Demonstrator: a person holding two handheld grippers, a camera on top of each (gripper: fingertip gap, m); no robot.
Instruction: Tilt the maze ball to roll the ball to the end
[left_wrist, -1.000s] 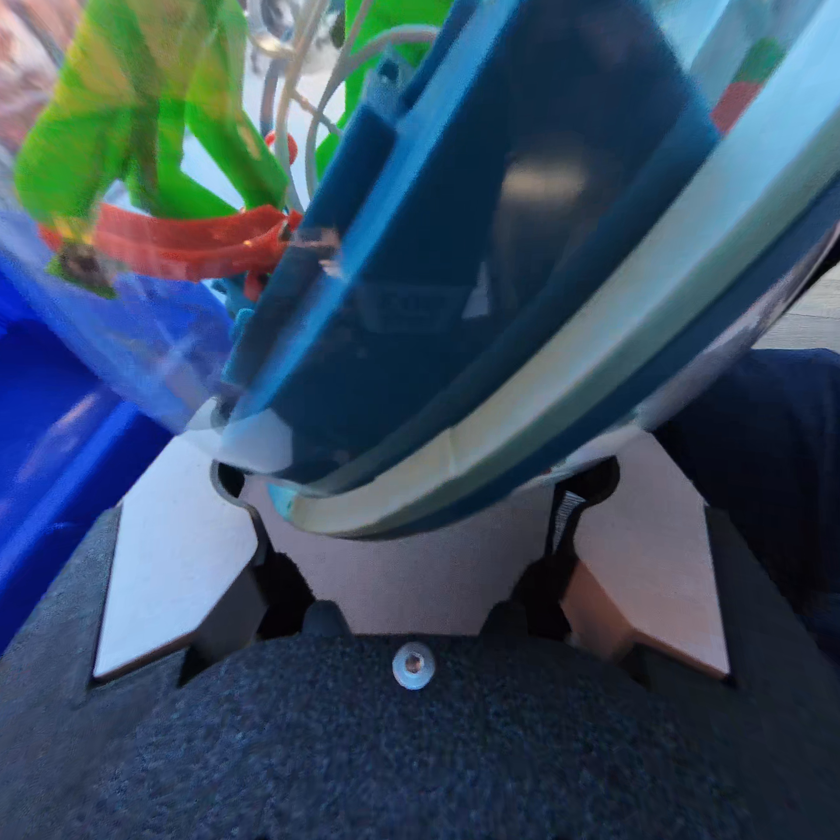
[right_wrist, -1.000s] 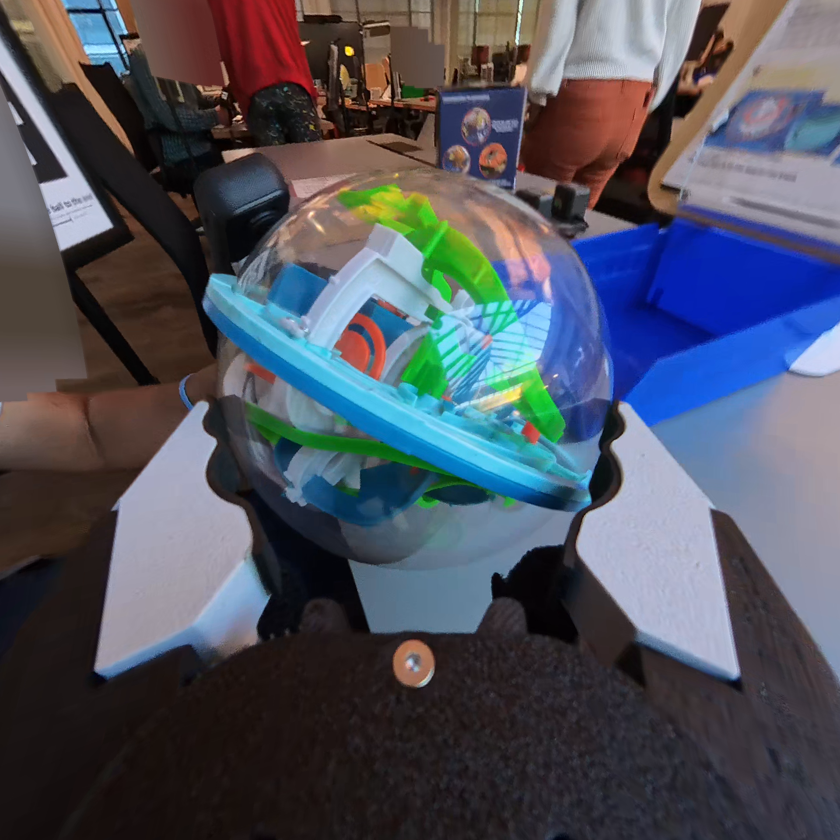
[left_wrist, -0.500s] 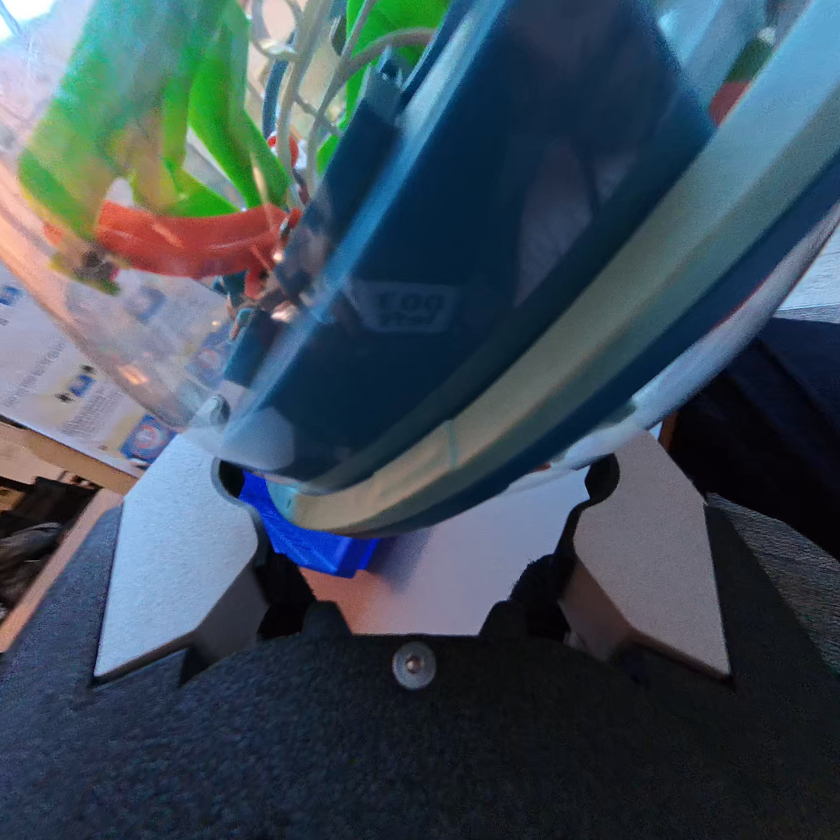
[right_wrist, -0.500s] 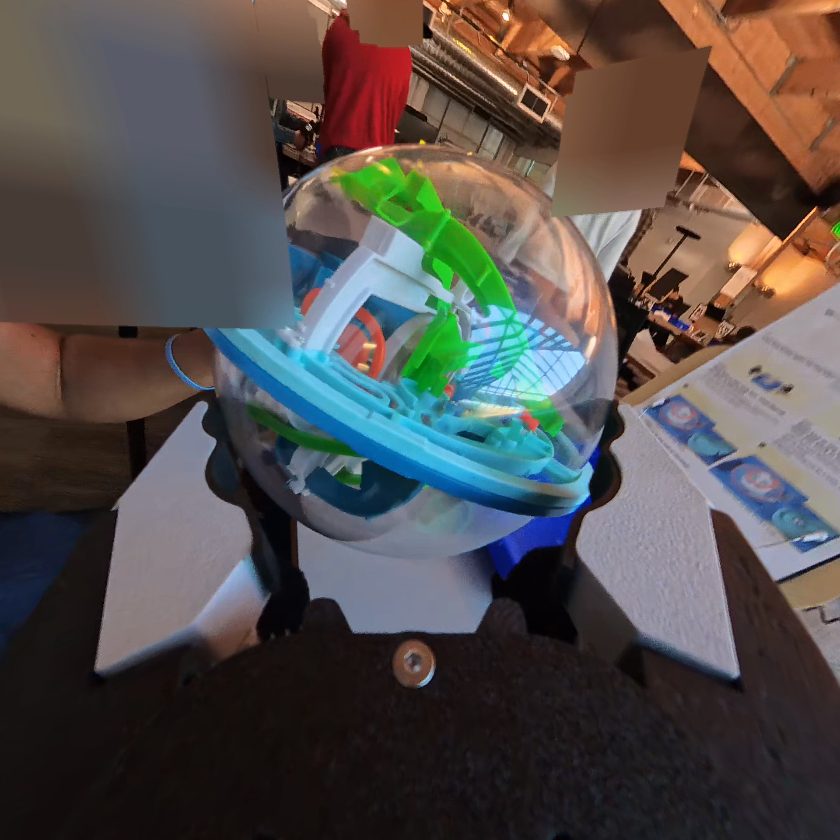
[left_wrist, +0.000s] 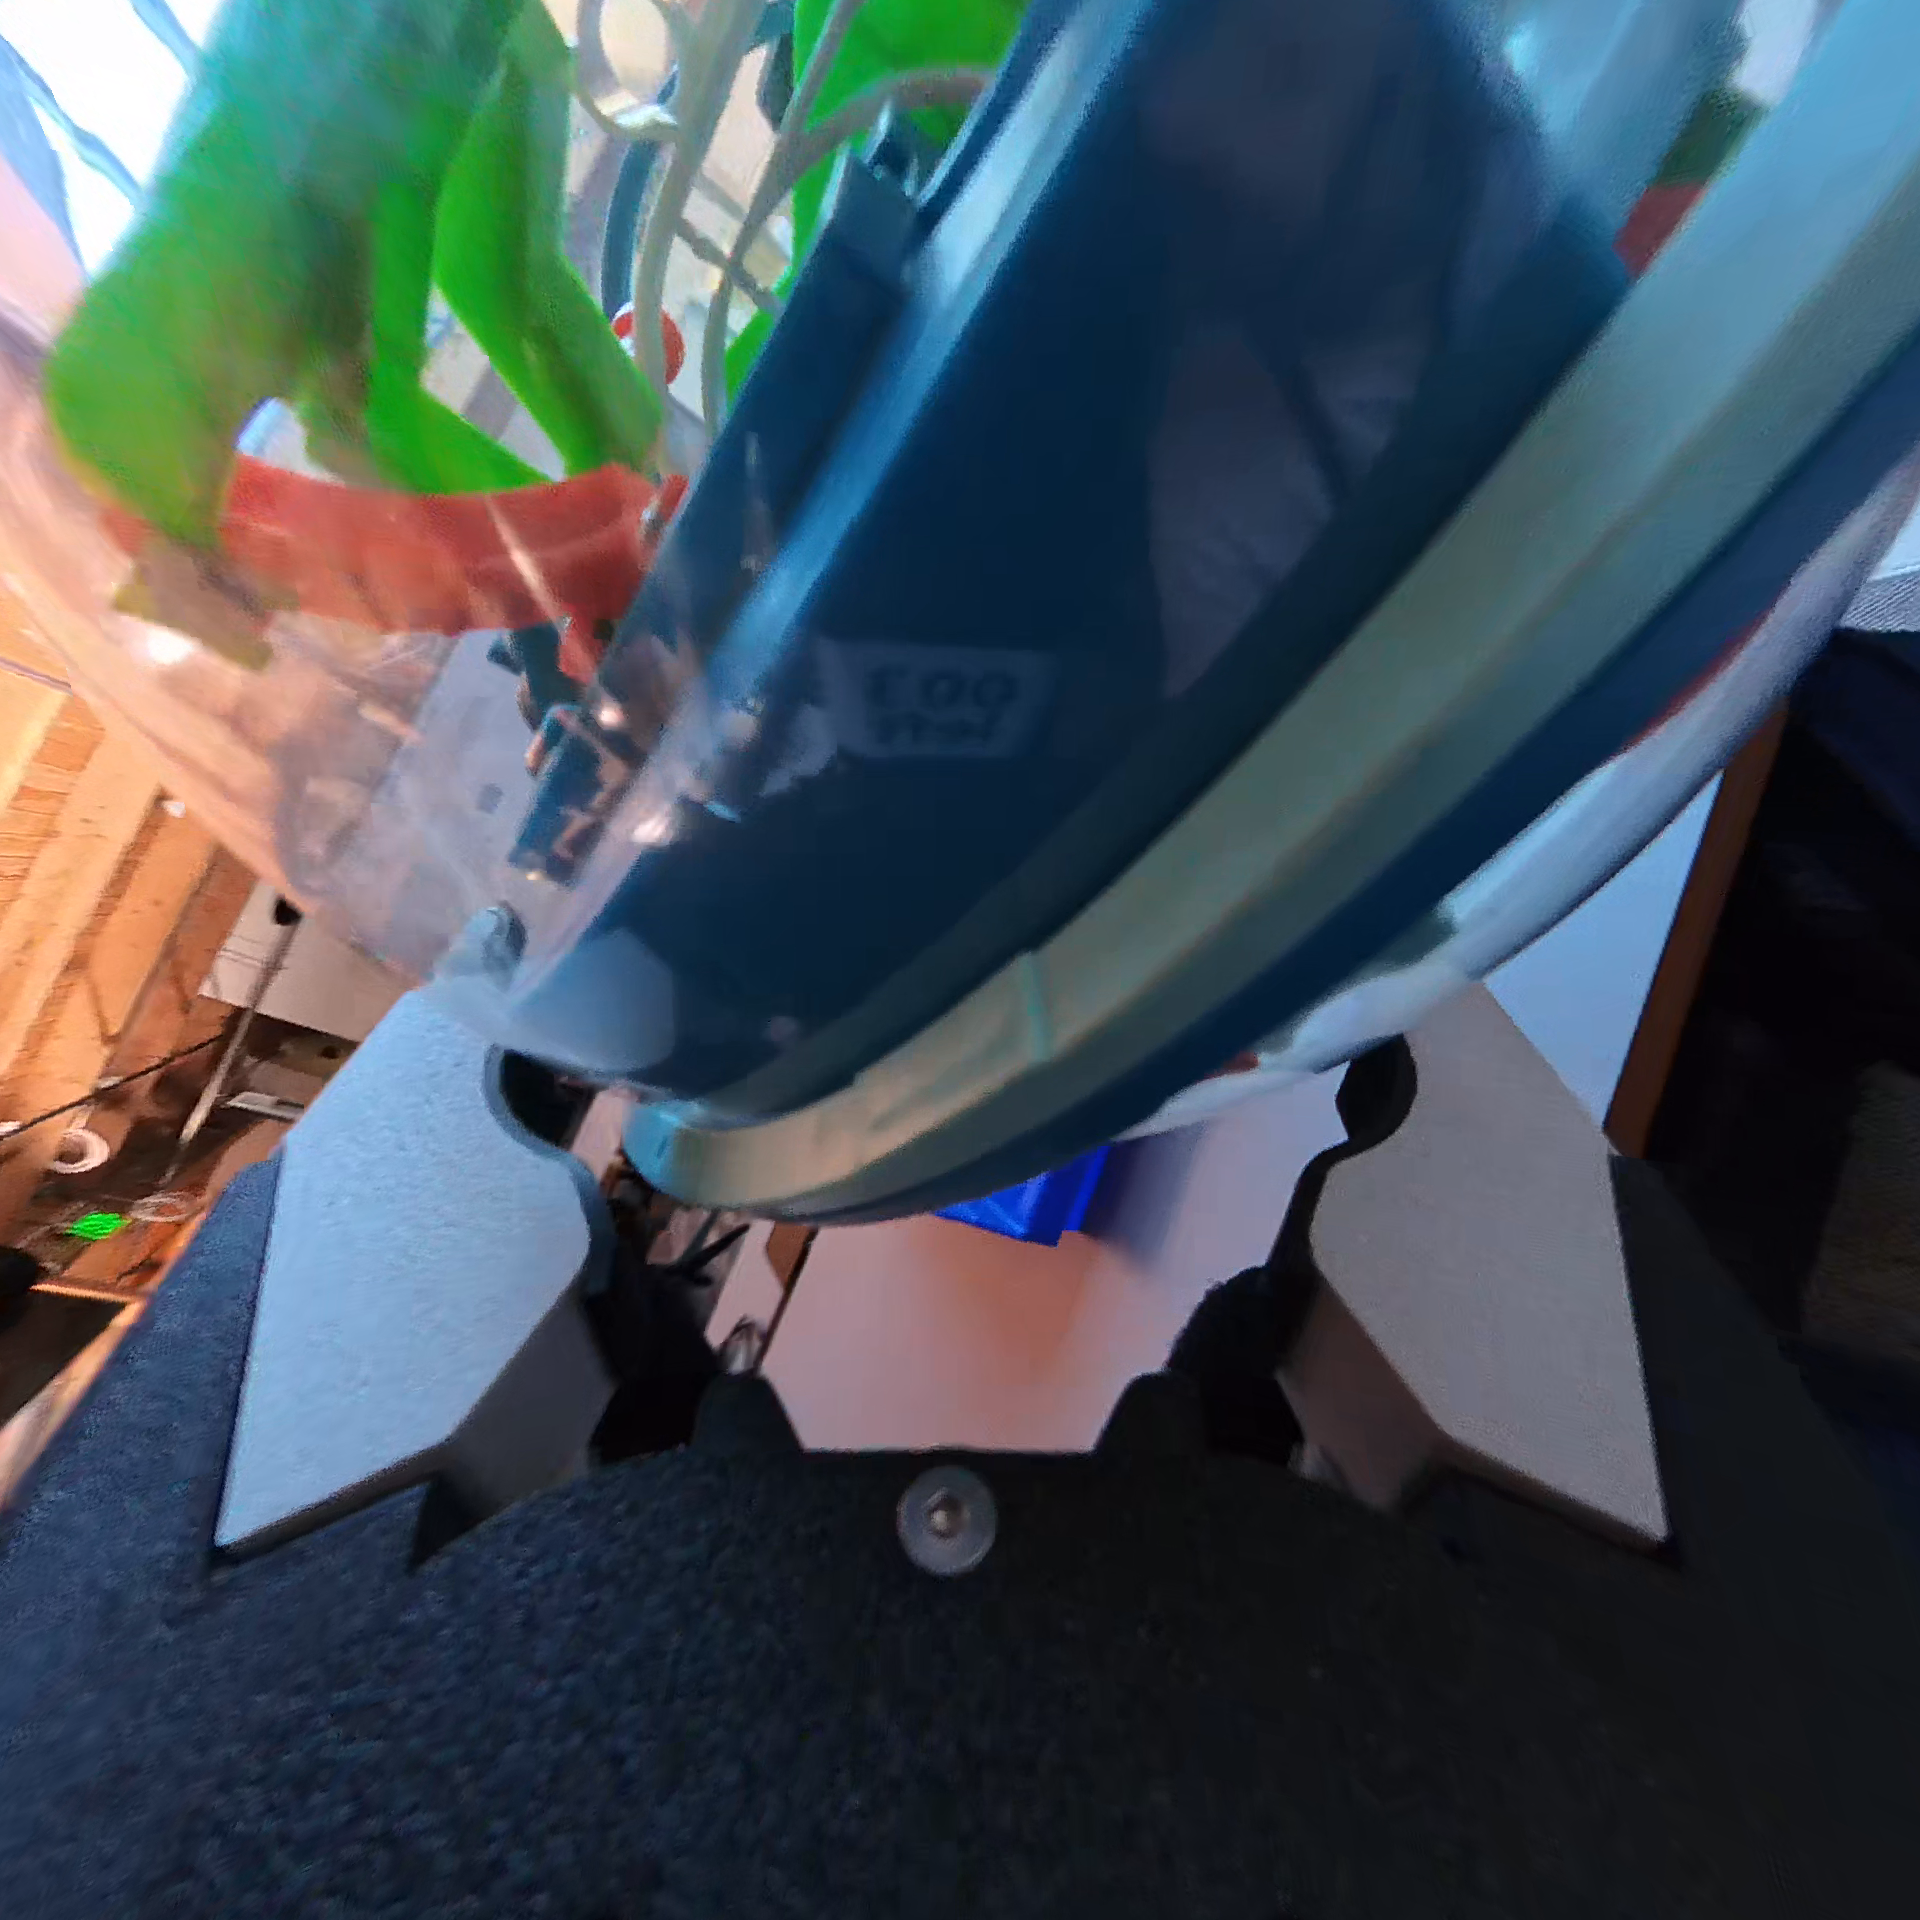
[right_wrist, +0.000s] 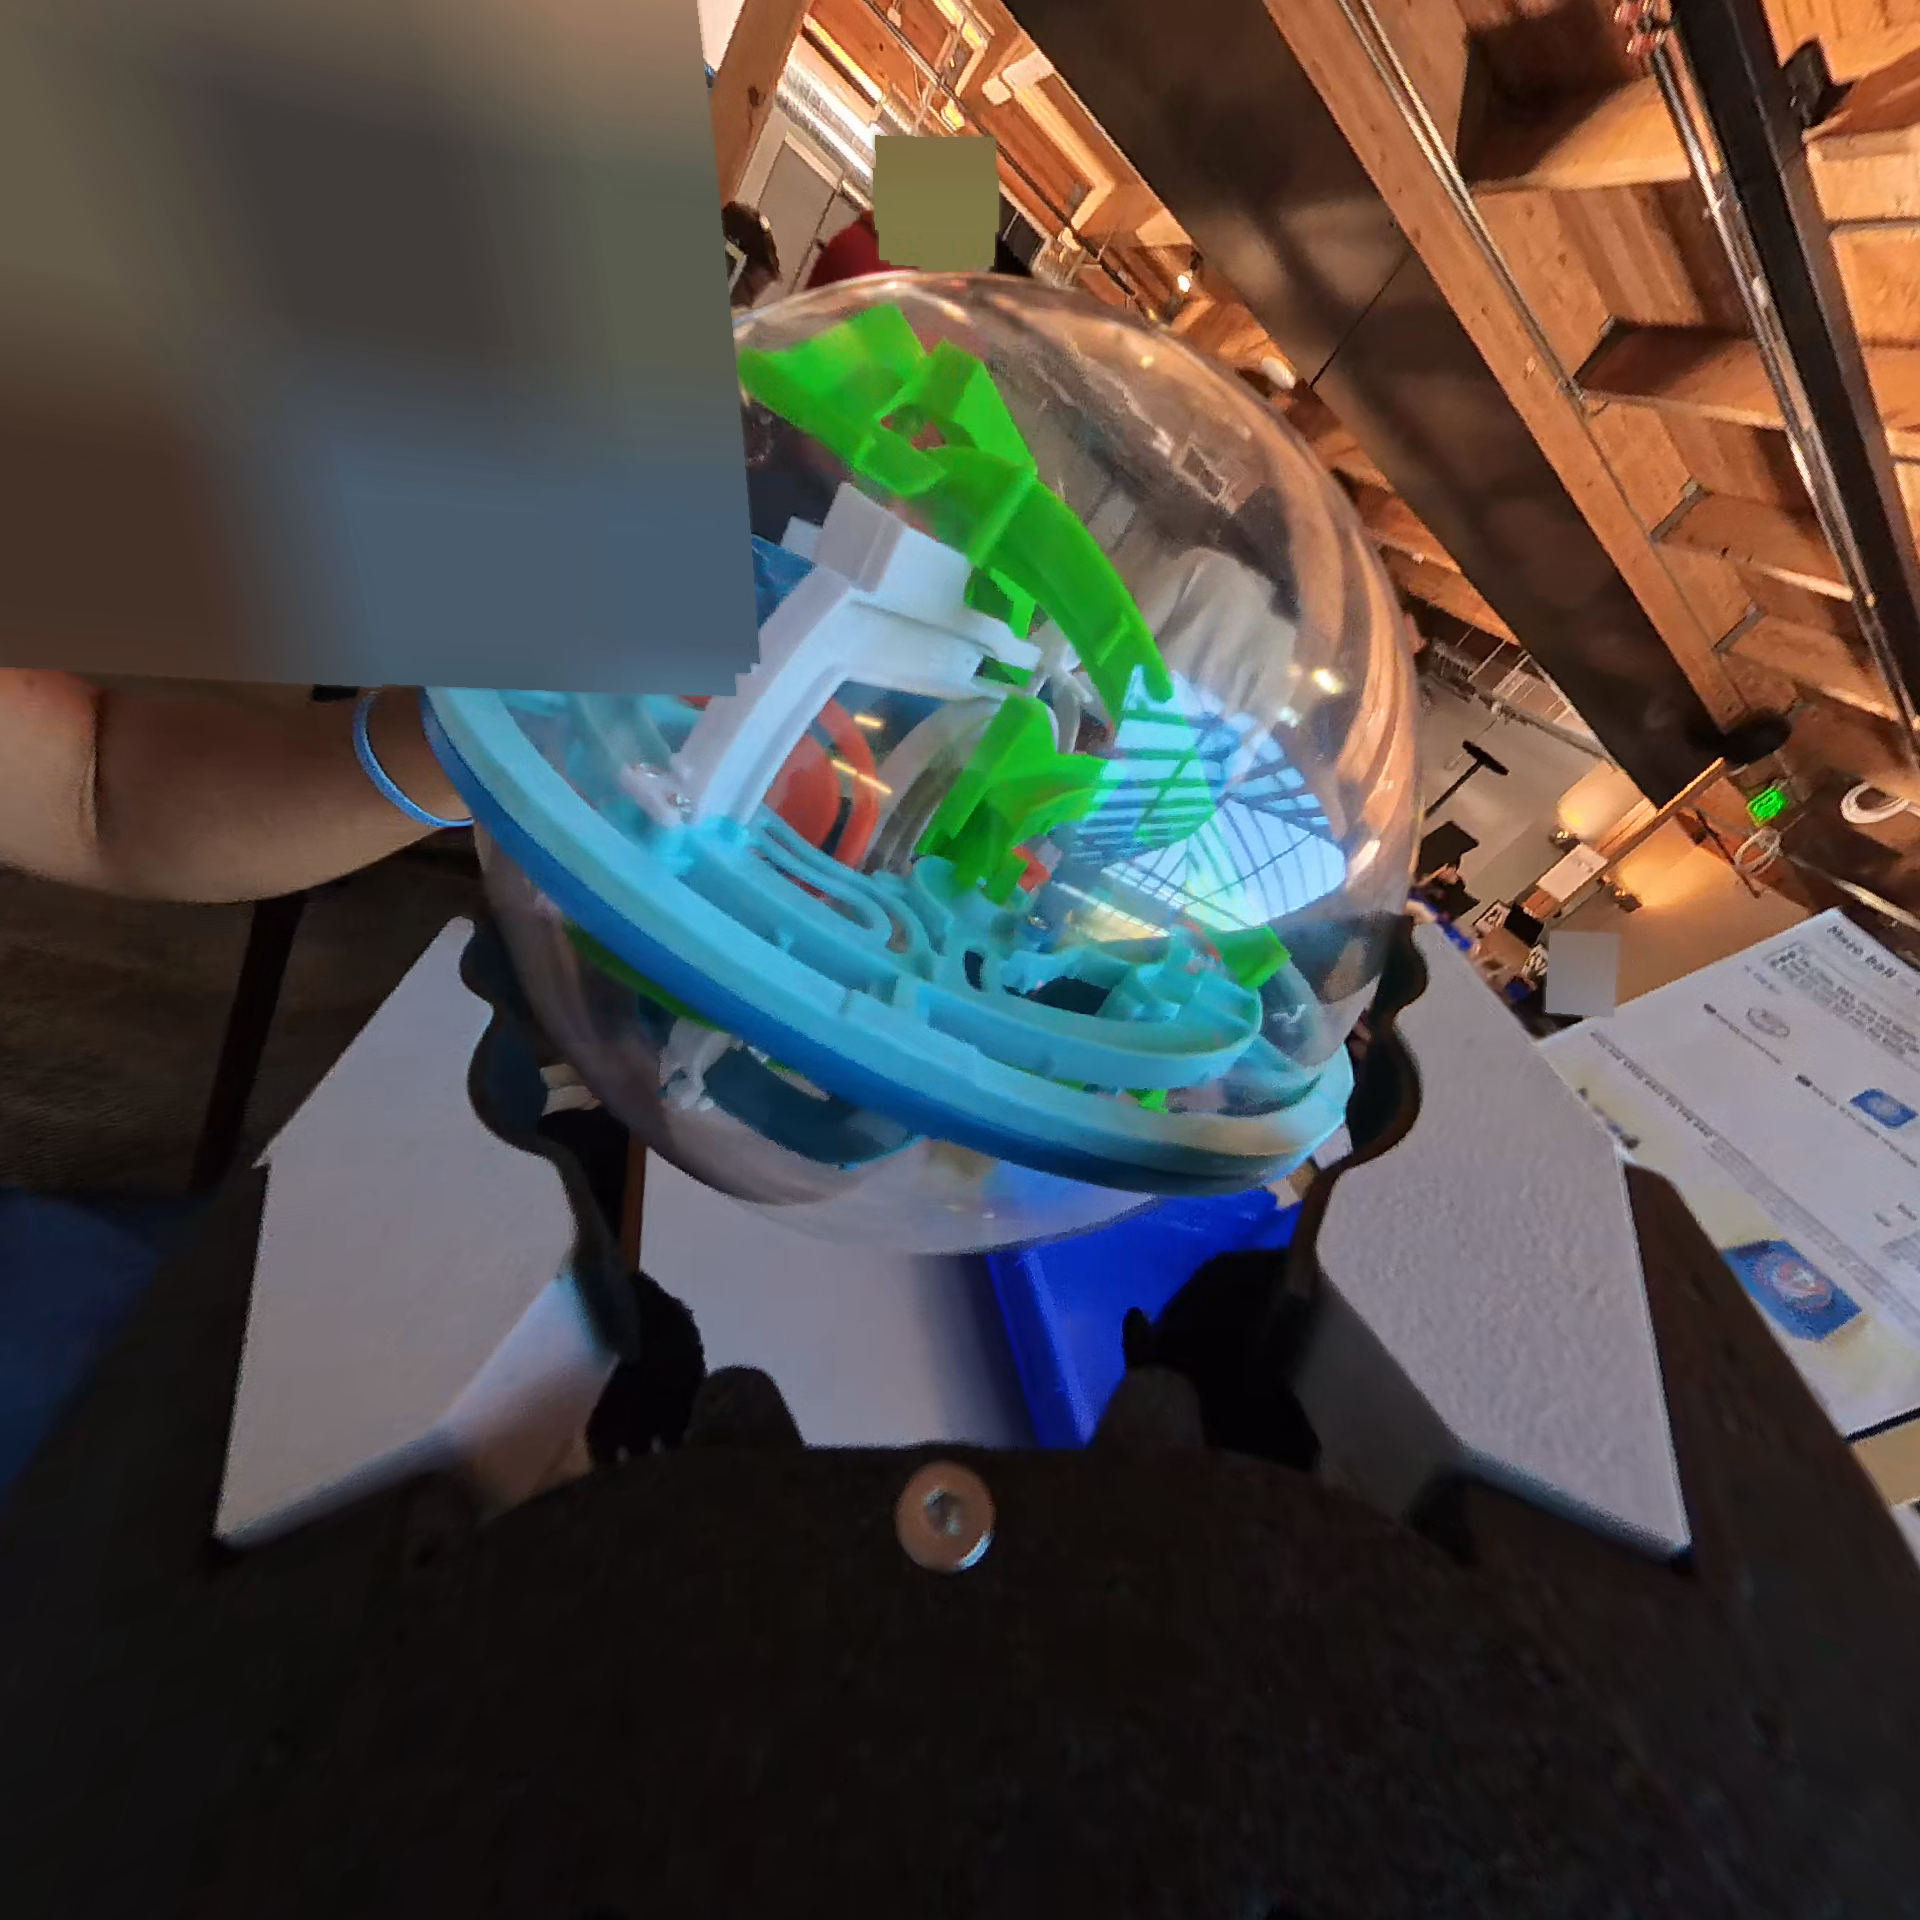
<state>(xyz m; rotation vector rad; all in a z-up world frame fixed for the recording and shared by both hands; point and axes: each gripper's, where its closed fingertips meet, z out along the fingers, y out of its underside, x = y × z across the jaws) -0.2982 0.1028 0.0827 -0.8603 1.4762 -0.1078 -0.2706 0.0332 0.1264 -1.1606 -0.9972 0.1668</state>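
Maze ball (right_wrist: 935, 790) sits off the table, pinched between both my grippers: left gripper (left_wrist: 951, 1081) clamps its lower curve, right gripper (right_wrist: 935, 1060) squeezes it at the blue ring (right_wrist: 935, 1049). I can't spot the small ball, so I'd tilt slowly, both wrists together, grip firm against slipping.

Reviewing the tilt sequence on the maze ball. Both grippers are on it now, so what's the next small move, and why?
Probably a slow, small roll, both grippers together. The maze ball sits pinched between the right gripper fingers, its light blue ring sloping down to the right; the left gripper clamps the opposite side. I can't find the small ball on the tracks, so a gentle tilt comes before any big one.
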